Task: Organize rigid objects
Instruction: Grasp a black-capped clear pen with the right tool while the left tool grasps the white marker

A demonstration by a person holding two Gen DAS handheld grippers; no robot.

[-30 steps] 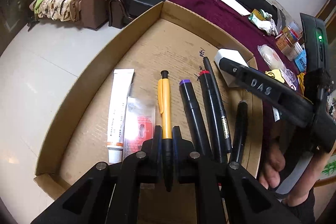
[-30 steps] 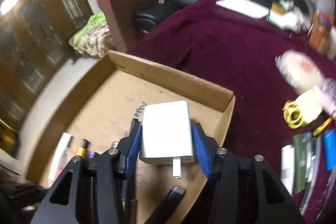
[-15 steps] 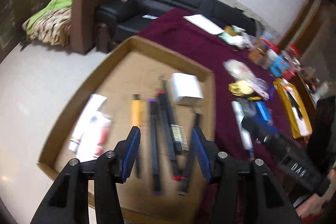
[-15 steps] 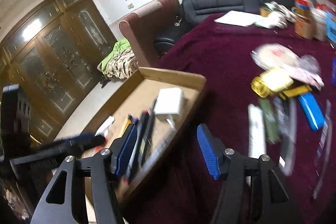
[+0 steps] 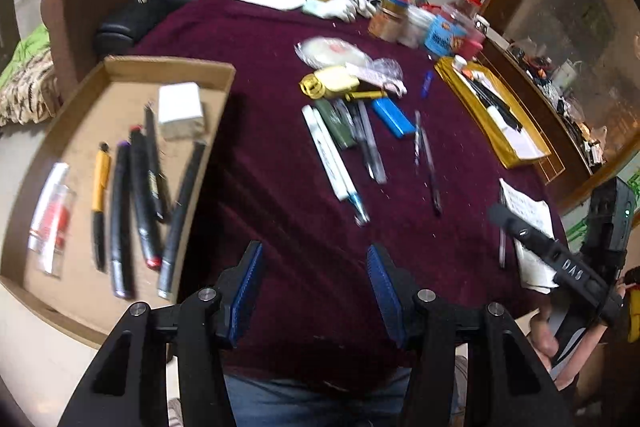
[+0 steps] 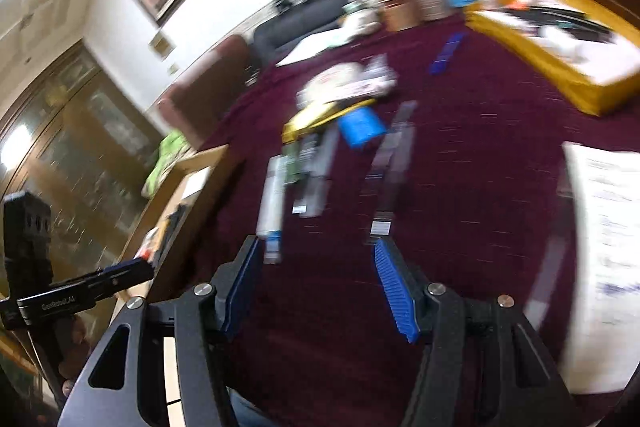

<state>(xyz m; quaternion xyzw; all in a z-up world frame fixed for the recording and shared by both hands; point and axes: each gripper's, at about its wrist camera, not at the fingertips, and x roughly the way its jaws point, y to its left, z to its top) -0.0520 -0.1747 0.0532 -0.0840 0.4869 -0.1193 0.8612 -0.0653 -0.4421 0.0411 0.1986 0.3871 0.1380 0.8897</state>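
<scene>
A cardboard tray (image 5: 168,65) sits at the left of the maroon table. It holds a white charger (image 5: 179,101), a yellow pen (image 5: 100,183), several dark markers (image 5: 140,195) and a white tube (image 5: 50,203). Loose pens (image 5: 368,143), a white tube (image 5: 330,157) and a blue case (image 5: 392,117) lie mid-table. My left gripper (image 5: 314,291) is open and empty above the table's near edge. My right gripper (image 6: 318,287) is open and empty, just short of the blurred pens (image 6: 316,171); it also shows in the left wrist view (image 5: 560,263).
A yellow tray (image 5: 496,115) with pens and paper stands at the right. Jars and boxes (image 5: 424,23) crowd the far right. A yellow tape dispenser (image 5: 328,85) and plastic bags lie mid-table. A paper sheet (image 5: 524,227) lies near right. A sofa is beyond.
Both grippers let go, the left of the yellow pen and the right of the white charger, and both pulled back from the tray. Both views swung right toward the loose pens.
</scene>
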